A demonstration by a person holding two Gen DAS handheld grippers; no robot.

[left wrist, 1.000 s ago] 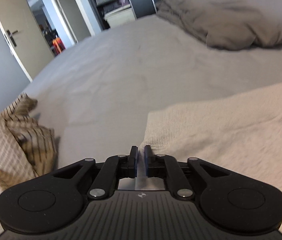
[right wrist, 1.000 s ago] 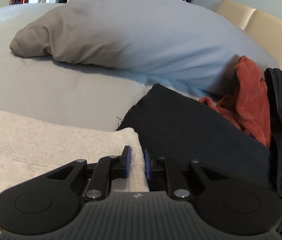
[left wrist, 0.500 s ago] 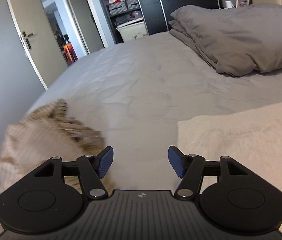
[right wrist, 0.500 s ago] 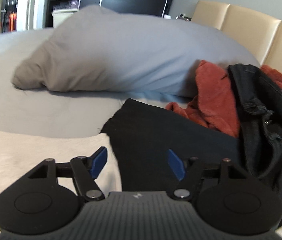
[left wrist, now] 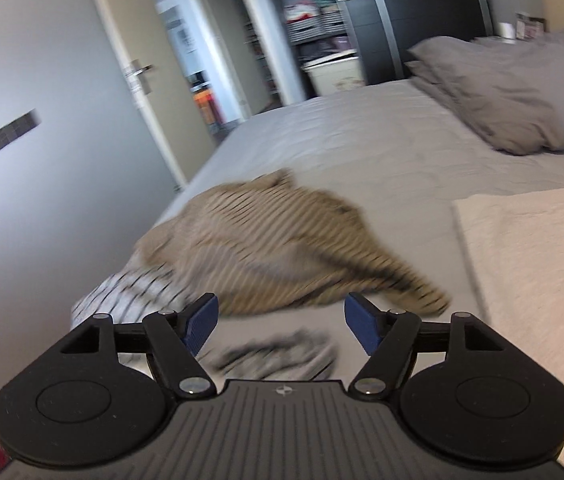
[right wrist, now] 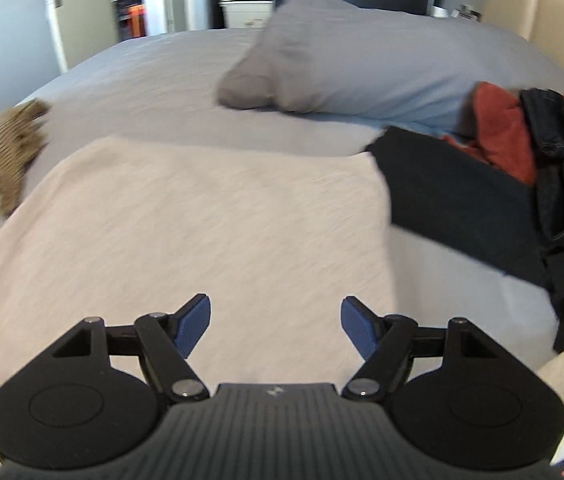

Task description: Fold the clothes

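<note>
Hovering with jaws spread and empty: left gripper (left wrist: 281, 322) faces the crumpled tan striped shirt (left wrist: 282, 248), right gripper (right wrist: 276, 326) hangs over the flat folded cream knit garment (right wrist: 202, 216) on the grey bedsheet (right wrist: 154, 64). Risk: a shallow pinch catches one layer, dragging the heap onto the fold.
</note>
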